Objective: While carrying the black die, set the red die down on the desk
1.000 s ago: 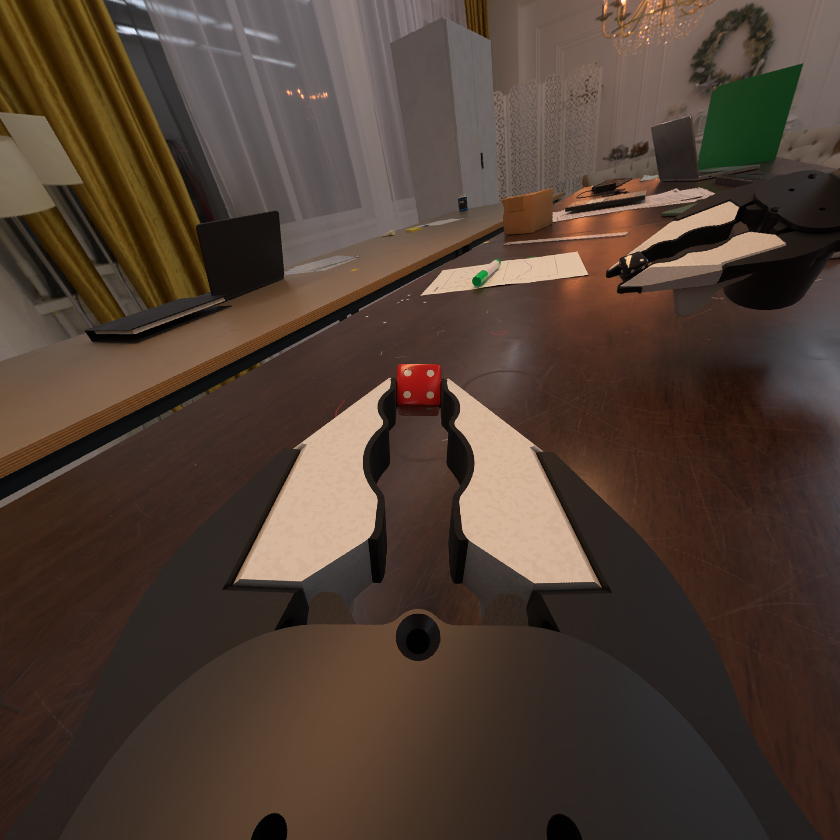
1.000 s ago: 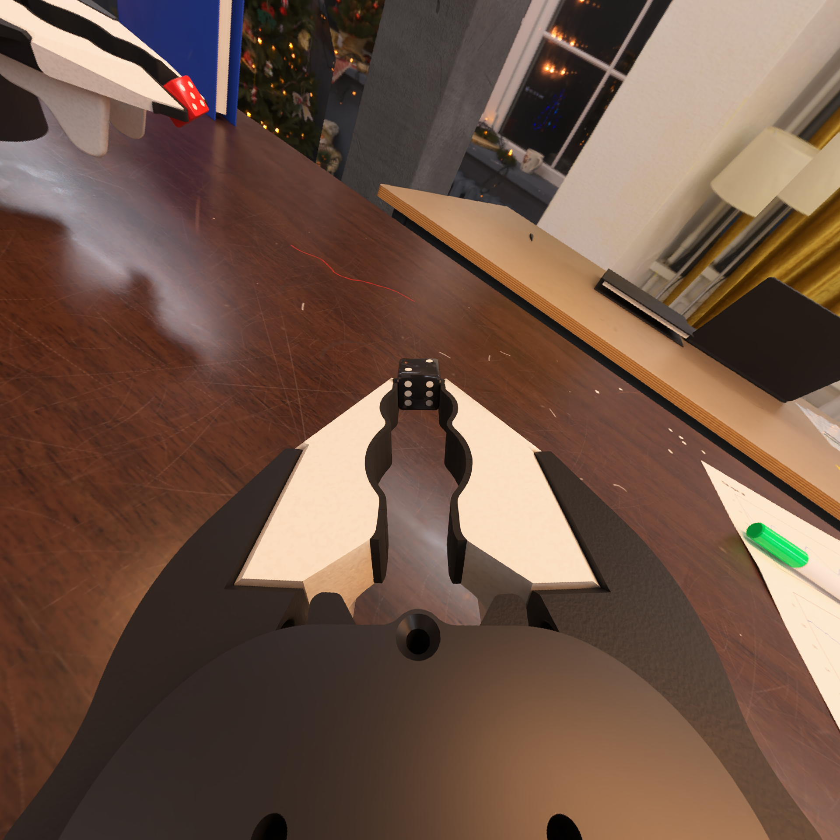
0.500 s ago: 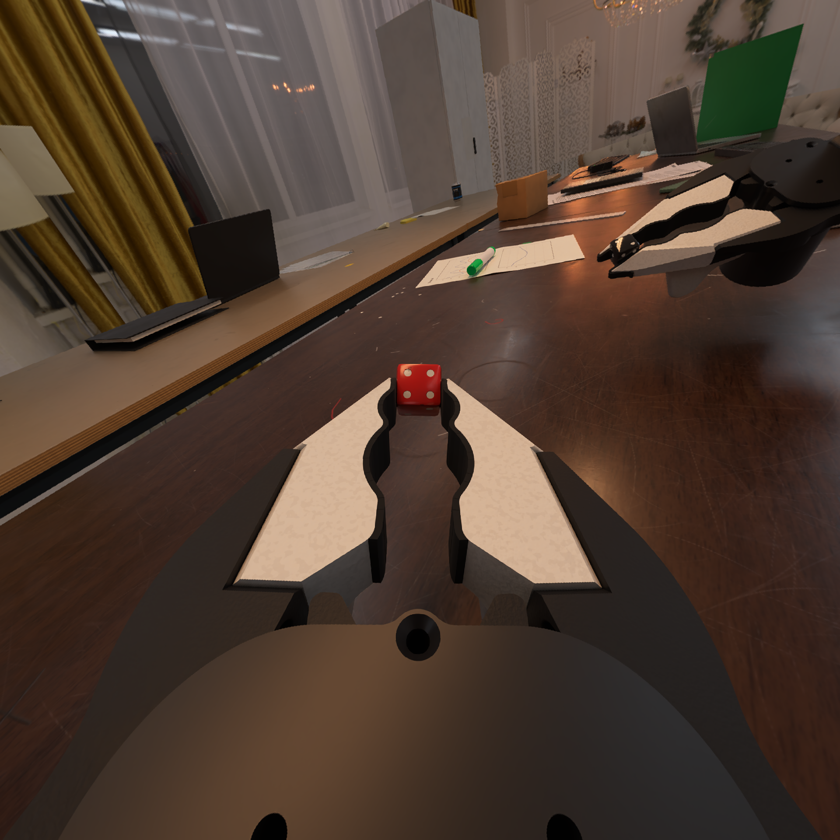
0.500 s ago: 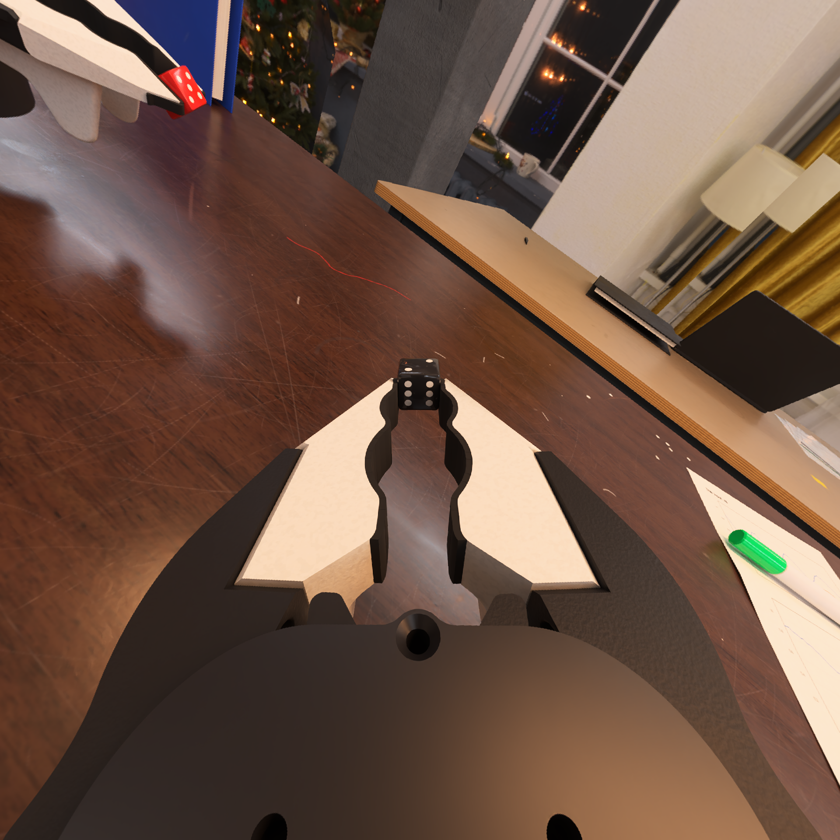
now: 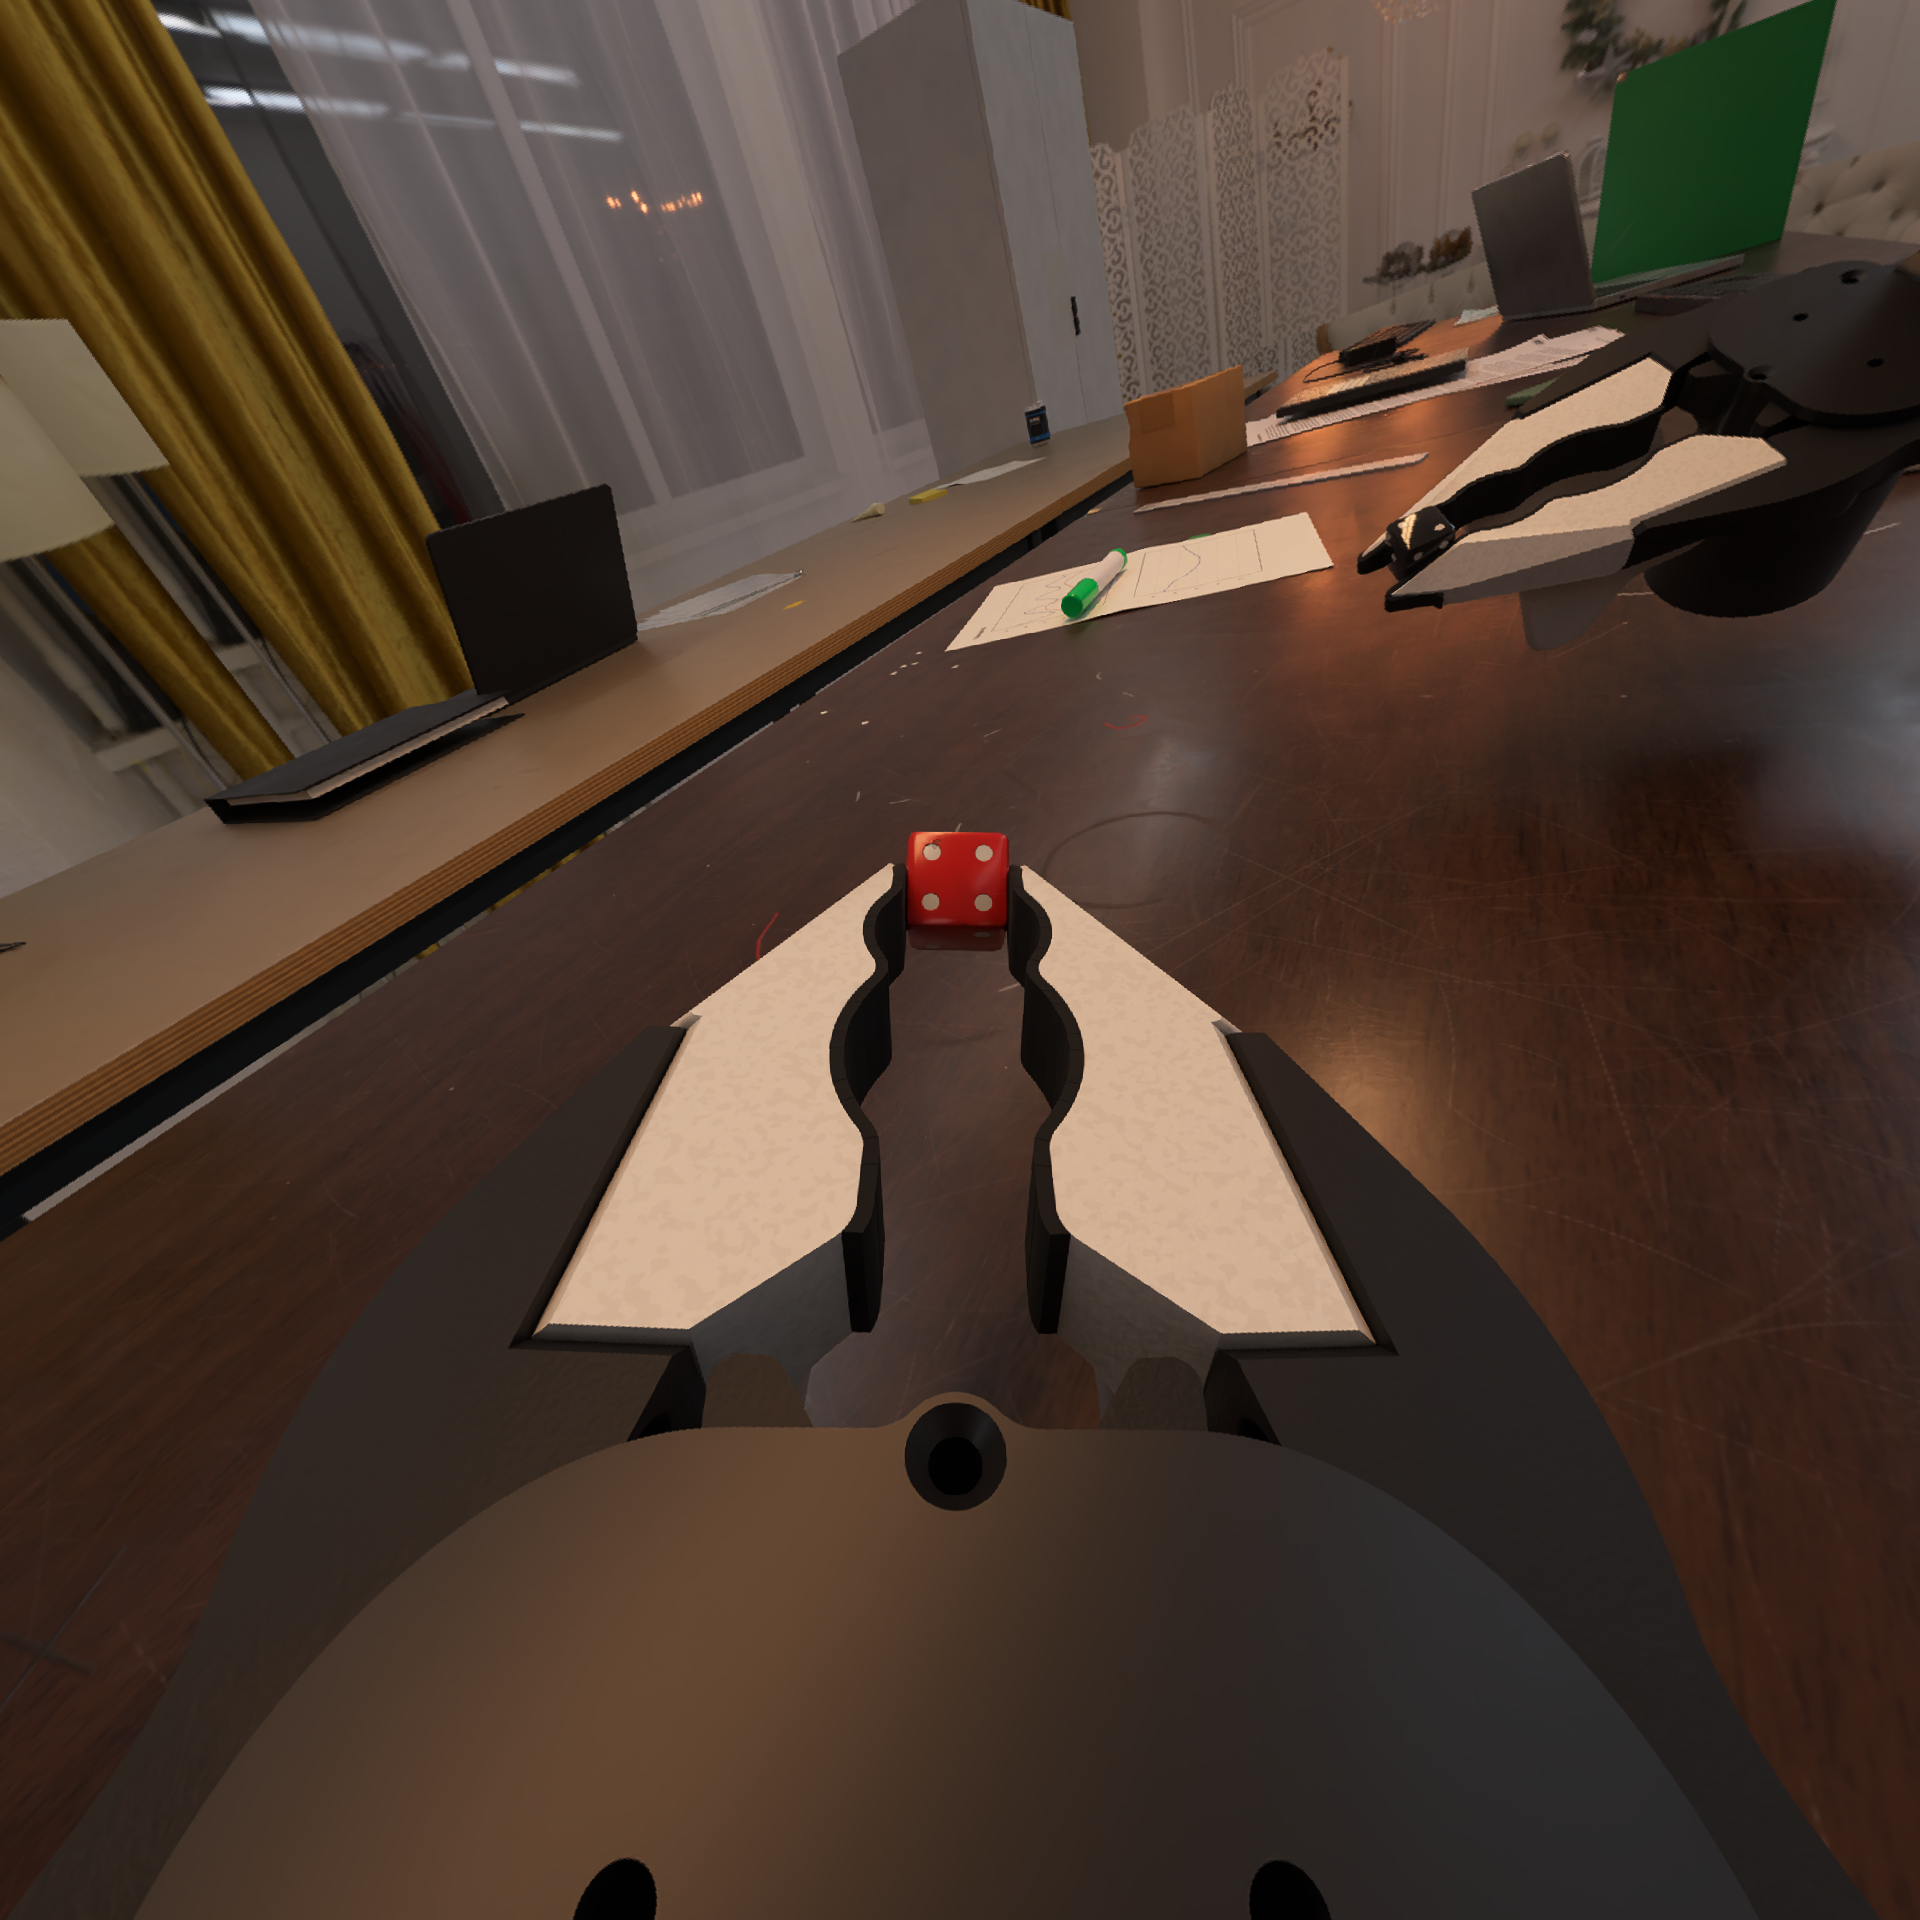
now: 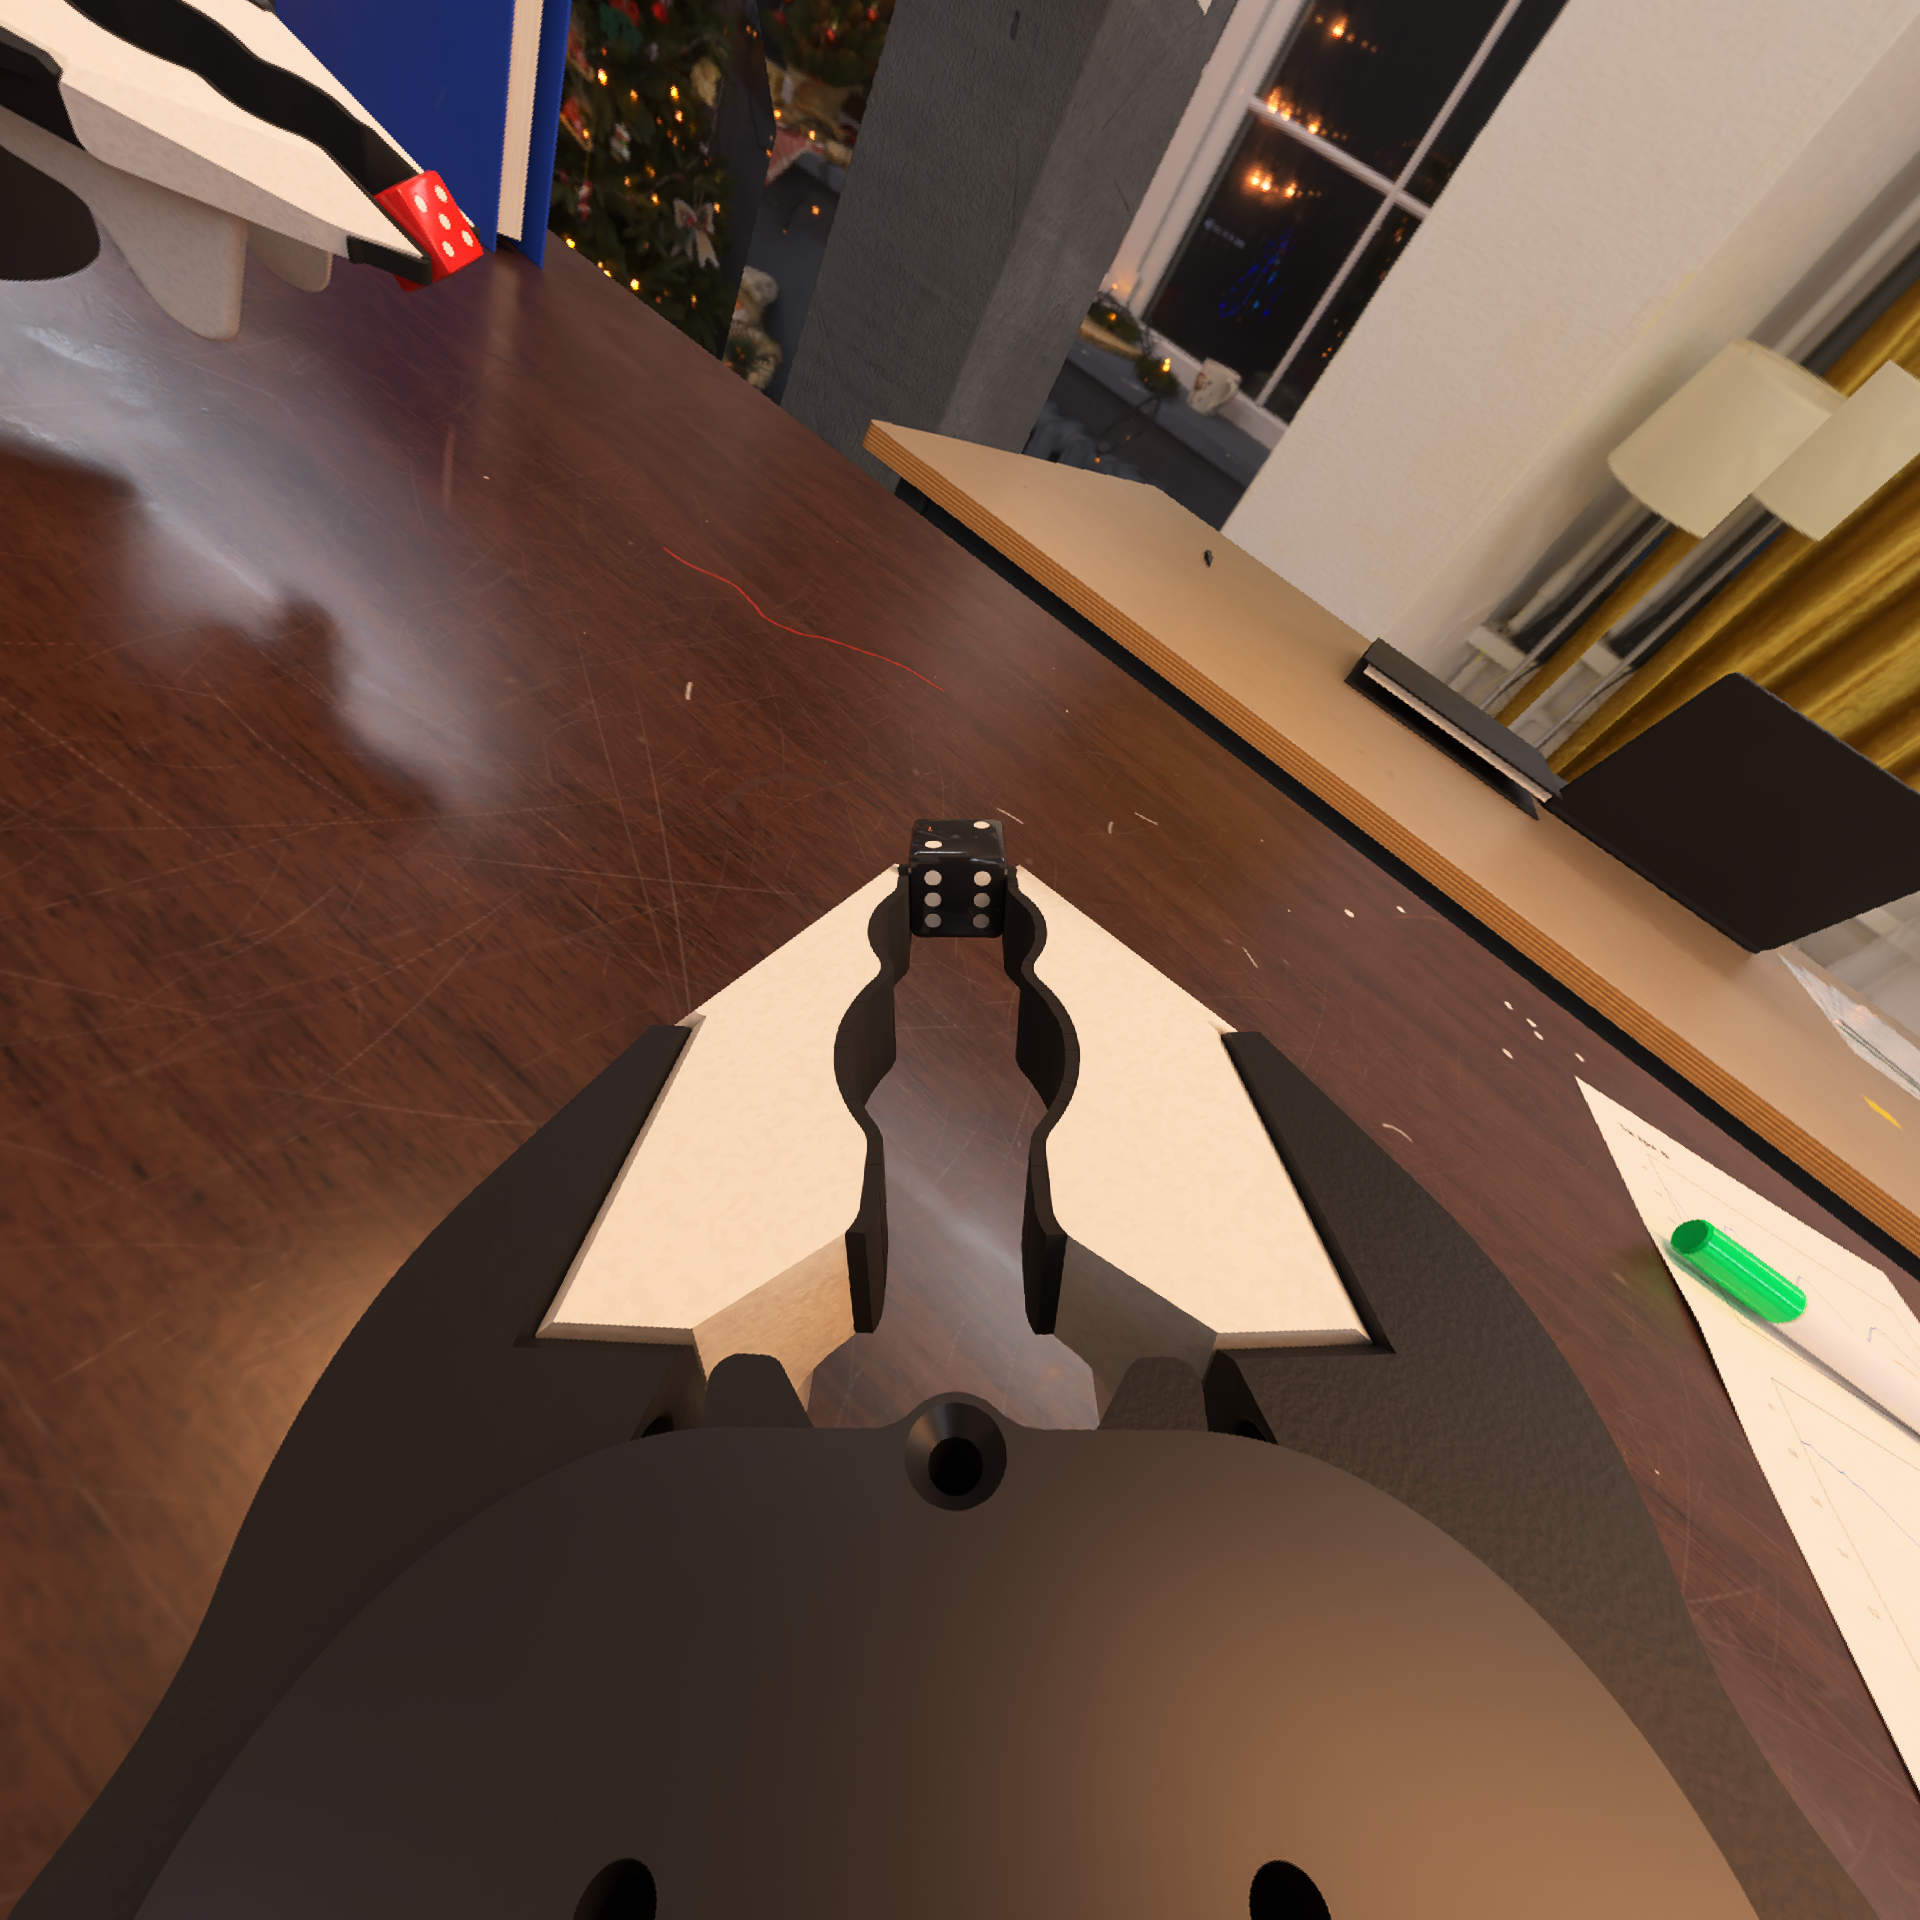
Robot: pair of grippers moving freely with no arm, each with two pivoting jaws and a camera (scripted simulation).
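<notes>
Two dice show. One red die point(image 5: 956, 879) sits pinched at the tips of the left gripper point(image 5: 956, 894), low over the dark worktop point(image 5: 1455, 1039). One black die point(image 6: 956, 891) is clamped in the right gripper point(image 6: 956, 899). One green marker point(image 5: 1093, 584) lies on one paper sheet point(image 5: 1226, 556).

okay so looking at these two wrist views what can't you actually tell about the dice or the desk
- Left wrist view: whether the red die touches the desk; its underside is hidden between the jaws.
- Right wrist view: the black die hides its far faces.
- Right wrist view: the green marker is blurred.
</notes>
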